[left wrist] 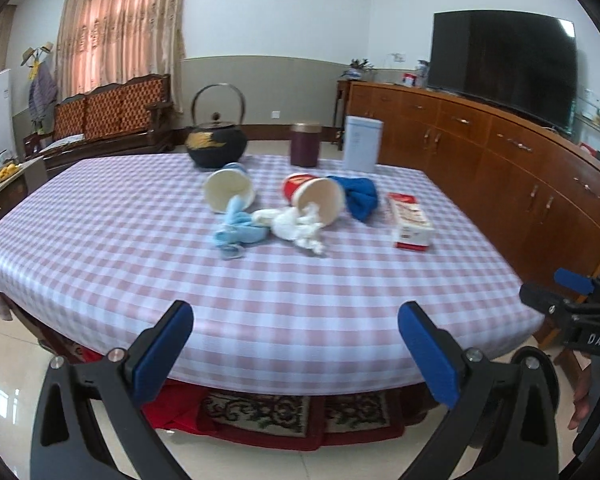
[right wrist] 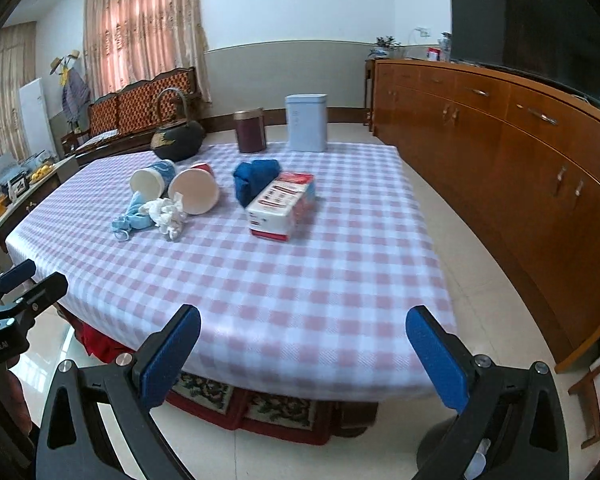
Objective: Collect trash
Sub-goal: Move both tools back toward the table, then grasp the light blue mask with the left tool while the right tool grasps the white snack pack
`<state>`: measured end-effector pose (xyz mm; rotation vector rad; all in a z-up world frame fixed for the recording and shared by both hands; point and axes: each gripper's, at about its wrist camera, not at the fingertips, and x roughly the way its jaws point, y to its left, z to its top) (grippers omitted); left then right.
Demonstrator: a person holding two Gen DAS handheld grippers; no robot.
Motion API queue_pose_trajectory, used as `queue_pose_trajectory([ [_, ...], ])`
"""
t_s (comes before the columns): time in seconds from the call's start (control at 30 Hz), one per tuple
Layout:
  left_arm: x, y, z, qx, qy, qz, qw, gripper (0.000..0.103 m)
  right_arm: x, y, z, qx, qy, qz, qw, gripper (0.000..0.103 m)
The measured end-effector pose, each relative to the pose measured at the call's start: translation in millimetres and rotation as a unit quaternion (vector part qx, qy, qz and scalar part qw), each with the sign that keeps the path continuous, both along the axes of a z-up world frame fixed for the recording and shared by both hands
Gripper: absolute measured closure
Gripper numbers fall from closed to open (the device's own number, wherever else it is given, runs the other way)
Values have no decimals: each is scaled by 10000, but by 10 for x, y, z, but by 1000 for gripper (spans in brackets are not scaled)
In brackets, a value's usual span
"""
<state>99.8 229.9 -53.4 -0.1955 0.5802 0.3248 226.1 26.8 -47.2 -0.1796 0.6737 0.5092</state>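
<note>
Trash sits mid-frame on the table [left wrist: 100, 216]: tissue [left wrist: 296, 226] and mask [left wrist: 236, 232] spill from two tipped cups [left wrist: 230, 192]. Left gripper [left wrist: 296, 344] and right gripper [right wrist: 304, 352] hang at lower frame, wide and empty, staged short of the edge for approach.

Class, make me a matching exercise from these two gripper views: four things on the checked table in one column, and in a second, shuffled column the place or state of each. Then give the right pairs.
Things
1. black kettle
2. red paper cup
3. blue cloth
4. tissue pack

Places or states
A. lies on its side, white crumpled paper at its mouth
B. bunched up between a cup and the pack
C. stands upright at the far edge, handle raised
D. lies flat nearest the wooden cabinets

Pairs: 1-C, 2-A, 3-B, 4-D
</note>
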Motion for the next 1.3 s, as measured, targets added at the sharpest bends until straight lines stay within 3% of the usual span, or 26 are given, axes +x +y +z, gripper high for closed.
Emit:
queue_pose_trajectory([
  [0.67,548,792,-282,-65,359,202,9991,15,817,925,-234,-396,147,143,9990,0],
  [1.03,997,984,-524,-269,674,46,9973,28,1289,1123,-457,-500,399,-94,9979,0],
  [1.23,1139,1082,-565,-485,735,71,9961,36,1392,1153,-511,-479,561,-68,9973,15],
  [1.3,1158,1107,-560,-542,721,82,9959,44,1418,1139,-516,-441,602,-67,9972,29],
])
